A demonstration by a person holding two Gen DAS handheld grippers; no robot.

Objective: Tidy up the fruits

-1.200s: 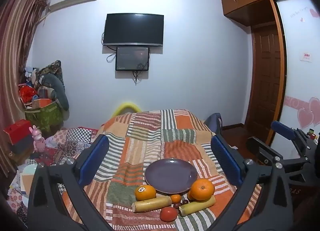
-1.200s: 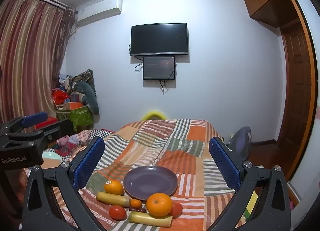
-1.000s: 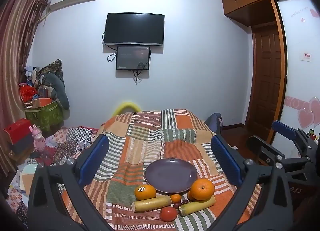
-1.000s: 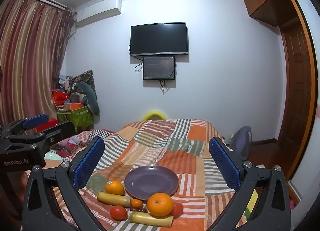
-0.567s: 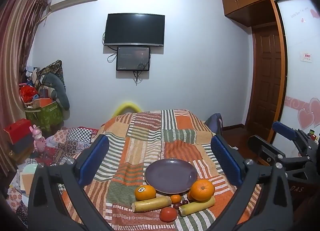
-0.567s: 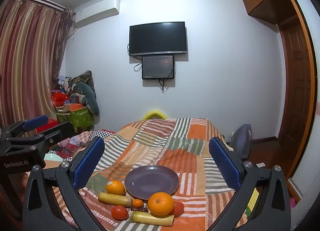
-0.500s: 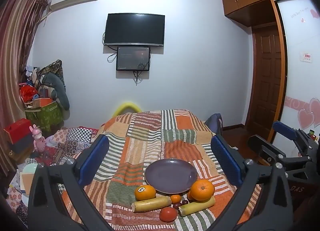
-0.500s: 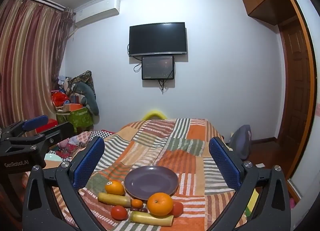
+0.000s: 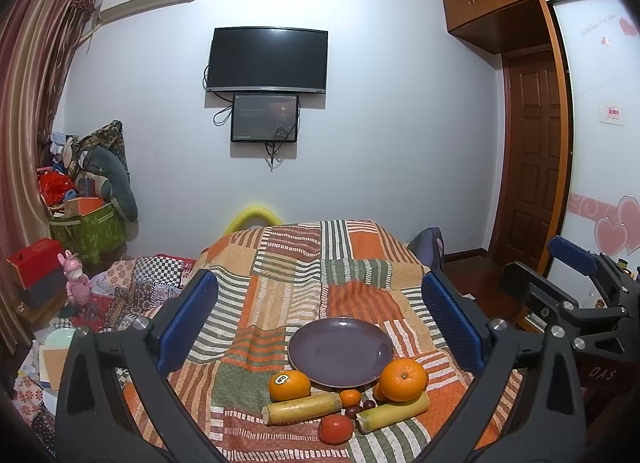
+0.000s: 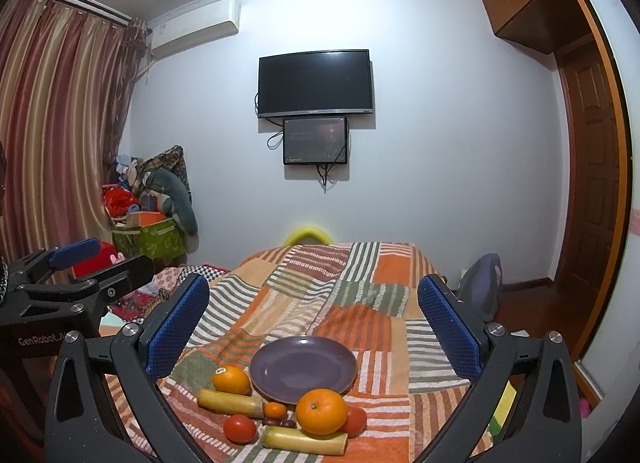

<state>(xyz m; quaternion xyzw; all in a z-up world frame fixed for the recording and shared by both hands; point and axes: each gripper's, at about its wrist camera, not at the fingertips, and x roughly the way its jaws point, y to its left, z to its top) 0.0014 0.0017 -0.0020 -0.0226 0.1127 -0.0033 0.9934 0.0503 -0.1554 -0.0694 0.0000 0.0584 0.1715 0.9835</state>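
An empty purple plate point(image 9: 340, 351) point(image 10: 303, 367) lies on a striped patchwork cloth. In front of it sit a stickered orange point(image 9: 289, 385) point(image 10: 231, 379), a bigger orange point(image 9: 403, 379) point(image 10: 321, 411), two yellowish cane pieces point(image 9: 302, 407) point(image 9: 394, 411), a tomato point(image 9: 335, 428) point(image 10: 239, 428), a small tangerine point(image 9: 351, 397) and dark small fruits point(image 9: 354, 410). A second red fruit point(image 10: 355, 419) peeks out behind the bigger orange. My left gripper point(image 9: 318, 323) hangs open above the fruit, holding nothing. My right gripper point(image 10: 312, 323) is likewise open and holds nothing.
The cloth covers a table point(image 9: 304, 263) that drops off at the far end, where a yellow chair back point(image 9: 253, 215) stands. Clutter and boxes point(image 9: 80, 219) fill the left floor. A bag point(image 9: 427, 251) and a wooden door point(image 9: 528, 159) are on the right.
Both grippers stay open and almost still; the views drift only slightly. The fruit and plate have not moved.
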